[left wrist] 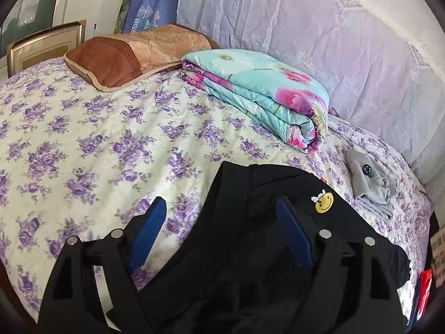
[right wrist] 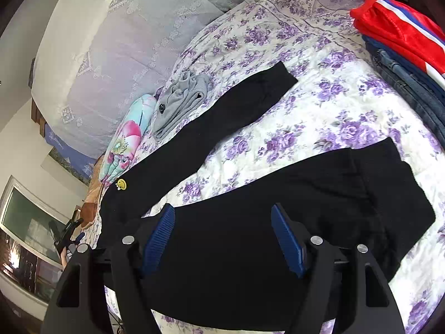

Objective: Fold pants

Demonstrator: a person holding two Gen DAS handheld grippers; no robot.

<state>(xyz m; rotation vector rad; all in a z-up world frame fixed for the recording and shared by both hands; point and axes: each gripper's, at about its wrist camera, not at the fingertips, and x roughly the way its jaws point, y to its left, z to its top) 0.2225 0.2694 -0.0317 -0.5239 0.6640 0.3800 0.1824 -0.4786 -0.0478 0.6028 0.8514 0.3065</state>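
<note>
Black pants (right wrist: 250,239) with a yellow smiley patch (right wrist: 121,184) lie spread on the floral bedsheet (right wrist: 306,128), legs apart in a V. One leg (right wrist: 222,117) runs to the far side, the other lies under my right gripper (right wrist: 222,225), which is open and empty above it. In the left wrist view the waist end of the pants (left wrist: 244,222) and the patch (left wrist: 324,201) show. My left gripper (left wrist: 222,217) is open and empty over the waist edge, its left finger over the sheet (left wrist: 83,139).
A folded floral quilt (left wrist: 258,89) and a brown pillow (left wrist: 133,55) lie at the bed's far side. A folded grey garment (left wrist: 370,181) sits beside the pants. A stack of red and blue clothes (right wrist: 408,55) lies at the bed's right. A curtained wall (left wrist: 319,27) stands behind.
</note>
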